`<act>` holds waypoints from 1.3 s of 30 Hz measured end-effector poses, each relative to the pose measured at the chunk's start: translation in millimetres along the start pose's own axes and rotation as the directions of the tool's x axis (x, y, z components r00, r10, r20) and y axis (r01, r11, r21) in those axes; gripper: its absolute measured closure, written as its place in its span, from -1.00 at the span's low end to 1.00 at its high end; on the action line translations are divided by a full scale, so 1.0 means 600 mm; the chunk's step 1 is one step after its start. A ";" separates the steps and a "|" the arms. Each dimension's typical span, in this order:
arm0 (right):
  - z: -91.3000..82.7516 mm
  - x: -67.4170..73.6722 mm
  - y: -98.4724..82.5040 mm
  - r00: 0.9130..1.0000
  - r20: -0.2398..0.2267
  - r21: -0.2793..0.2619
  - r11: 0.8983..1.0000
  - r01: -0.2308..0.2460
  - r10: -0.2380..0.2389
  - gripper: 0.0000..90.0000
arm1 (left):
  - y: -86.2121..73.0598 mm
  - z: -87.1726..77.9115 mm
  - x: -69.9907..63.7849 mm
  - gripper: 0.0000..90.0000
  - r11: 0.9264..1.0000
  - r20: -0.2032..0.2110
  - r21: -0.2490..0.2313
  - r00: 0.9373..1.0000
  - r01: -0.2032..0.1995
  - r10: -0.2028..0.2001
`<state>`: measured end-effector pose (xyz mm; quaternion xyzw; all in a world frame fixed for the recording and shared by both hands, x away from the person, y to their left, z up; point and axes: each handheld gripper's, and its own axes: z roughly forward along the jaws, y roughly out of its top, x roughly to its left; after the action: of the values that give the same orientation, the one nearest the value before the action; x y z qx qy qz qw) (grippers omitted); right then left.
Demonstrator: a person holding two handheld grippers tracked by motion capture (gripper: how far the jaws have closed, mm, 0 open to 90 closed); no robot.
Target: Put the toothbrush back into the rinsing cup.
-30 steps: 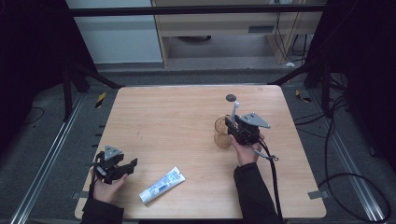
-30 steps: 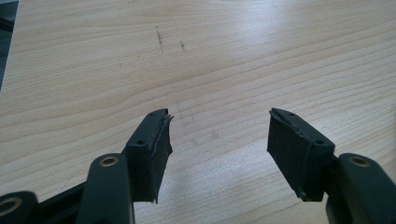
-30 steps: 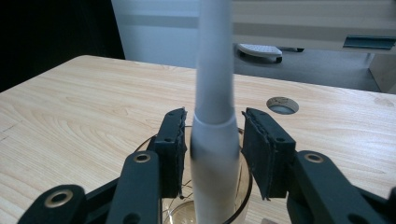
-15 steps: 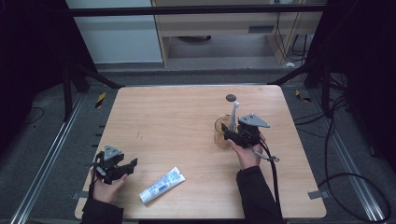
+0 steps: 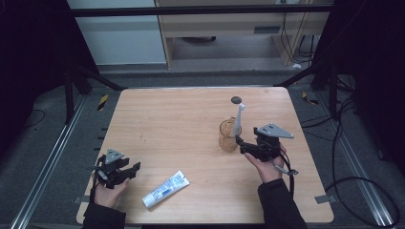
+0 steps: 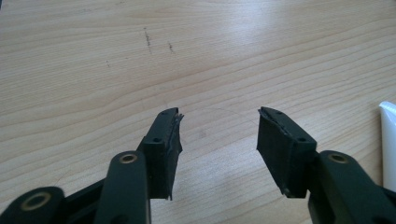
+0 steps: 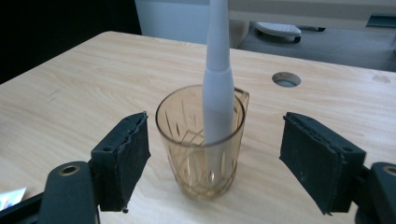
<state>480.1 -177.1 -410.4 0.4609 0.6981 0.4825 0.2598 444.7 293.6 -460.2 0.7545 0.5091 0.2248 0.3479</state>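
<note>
An amber cut glass (image 5: pixel 228 137) stands right of the table's middle, and a white toothbrush (image 5: pixel 238 121) leans upright in it. My right gripper (image 5: pixel 241 143) sits just on the near right side of the glass. Its jaws have just been opening and stand open. In the right gripper view (image 7: pixel 215 122) they flank the glass (image 7: pixel 201 149) without touching it or the toothbrush (image 7: pixel 217 88). My left gripper (image 5: pixel 135 168) rests low at the near left corner. Its jaws (image 6: pixel 219 114) have just been closing, still open over bare wood, nothing between them.
A white and blue toothpaste tube (image 5: pixel 165 189) lies flat near the front edge, right of the left gripper; its end shows at the left gripper view's edge (image 6: pixel 388 144). A round cable hole (image 5: pixel 236 99) sits behind the glass. The wooden table (image 5: pixel 172 124) ends close behind.
My right gripper has let go and drawn back from the glass toward the person, leaving the toothbrush standing in it. The left hand has stayed where it was.
</note>
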 end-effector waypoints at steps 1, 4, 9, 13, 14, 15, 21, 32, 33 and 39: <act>-0.005 -0.002 -0.004 1.000 -0.013 0.003 1.000 -0.004 0.004 -0.47 | 0.000 -0.001 0.000 0.13 1.000 0.006 0.001 1.000 -0.003 0.003; -0.016 -0.008 -0.019 0.999 -0.041 0.028 1.000 0.011 -0.010 -0.46 | 0.001 -0.002 -0.002 0.26 1.000 0.023 0.006 1.000 -0.012 0.012; -0.025 -0.020 -0.036 0.999 -0.026 0.066 0.997 0.032 -0.030 -0.43 | 0.003 -0.006 -0.012 0.42 0.999 0.065 0.008 0.997 -0.043 0.042; -0.033 -0.028 -0.042 0.999 -0.015 0.074 0.997 0.031 -0.030 -0.42 | 0.004 -0.008 -0.018 0.48 0.998 0.094 0.017 0.994 -0.060 0.058; -0.039 -0.036 -0.048 1.000 -0.005 0.082 0.996 0.026 -0.026 -0.41 | 0.004 -0.008 -0.020 0.54 0.998 0.106 0.023 0.992 -0.065 0.063; -0.041 -0.039 -0.050 1.000 -0.004 0.086 0.996 0.026 -0.026 -0.40 | 0.004 -0.008 -0.024 0.57 0.997 0.121 0.030 0.990 -0.073 0.069; -0.047 -0.051 -0.065 1.000 0.004 0.112 0.994 0.015 -0.016 -0.37 | 0.003 -0.012 -0.036 0.71 0.993 0.155 0.058 0.983 -0.108 0.098; -0.060 -0.057 -0.092 0.999 0.002 0.159 0.987 0.039 -0.040 -0.31 | -0.009 -0.017 -0.063 0.72 0.971 0.246 0.135 0.956 -0.198 0.161; -0.060 -0.057 -0.092 0.999 0.002 0.159 0.987 0.039 -0.040 -0.31 | -0.009 -0.017 -0.063 0.66 0.971 0.246 0.135 0.956 -0.198 0.161; -0.058 -0.058 -0.094 0.999 0.001 0.170 0.984 0.047 -0.047 -0.31 | 0.007 -0.019 -0.073 0.40 0.964 0.267 0.128 0.945 -0.231 0.191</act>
<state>445.2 -229.4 -450.6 0.4661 0.7467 0.4136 0.2327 422.7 255.5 -449.0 0.8523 0.3928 0.1222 0.3229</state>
